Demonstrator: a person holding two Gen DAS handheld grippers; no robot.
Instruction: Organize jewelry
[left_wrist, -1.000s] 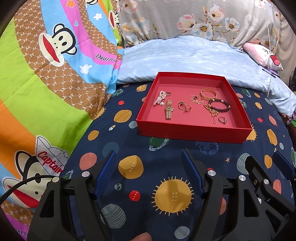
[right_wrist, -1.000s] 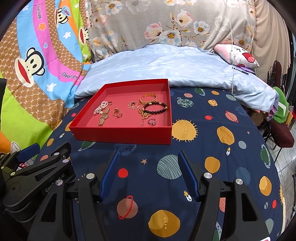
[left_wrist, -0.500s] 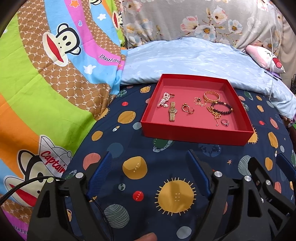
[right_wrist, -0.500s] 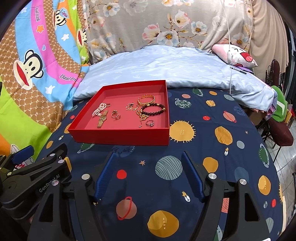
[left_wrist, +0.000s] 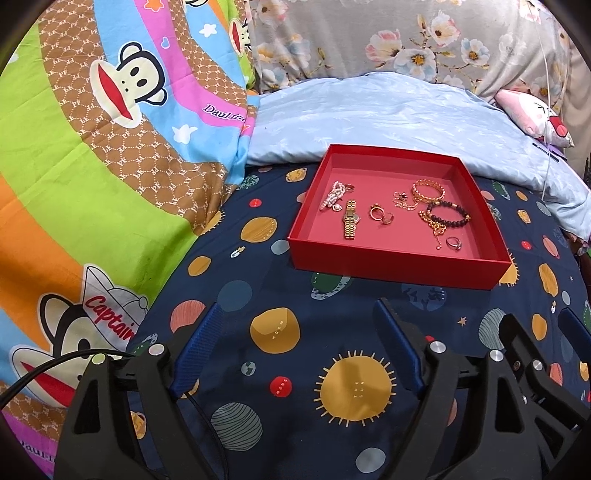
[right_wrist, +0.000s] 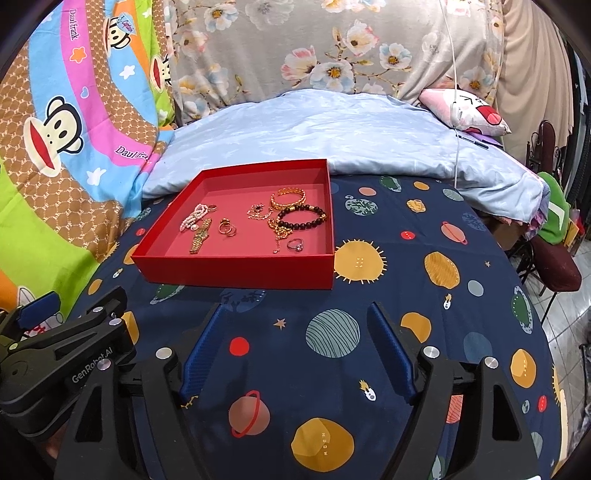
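A shallow red tray (left_wrist: 388, 260) (right_wrist: 236, 271) lies on the navy planet-print bedspread. In it lie a pearl piece (left_wrist: 332, 195), a gold watch (left_wrist: 350, 218) (right_wrist: 200, 235), gold rings (left_wrist: 380, 215), a gold bangle (left_wrist: 427, 189) (right_wrist: 288, 197), a dark bead bracelet (left_wrist: 447, 216) (right_wrist: 301, 218), a gold chain (left_wrist: 434, 225) and a stone ring (left_wrist: 453, 243) (right_wrist: 295, 244). My left gripper (left_wrist: 300, 314) is open and empty, short of the tray's front wall. My right gripper (right_wrist: 297, 314) is open and empty, in front of the tray's right half.
A pale blue pillow (left_wrist: 388, 118) lies right behind the tray. A bright monkey-print blanket (left_wrist: 92, 166) rises on the left. A pink plush (right_wrist: 465, 110) and a hanging white cord (right_wrist: 456, 92) are at the back right. The bed edge and floor (right_wrist: 569, 325) lie far right.
Both grippers have drawn back a little from the tray, which now sits slightly farther and higher in both views. The jewelry has not moved. Both grippers stay open.
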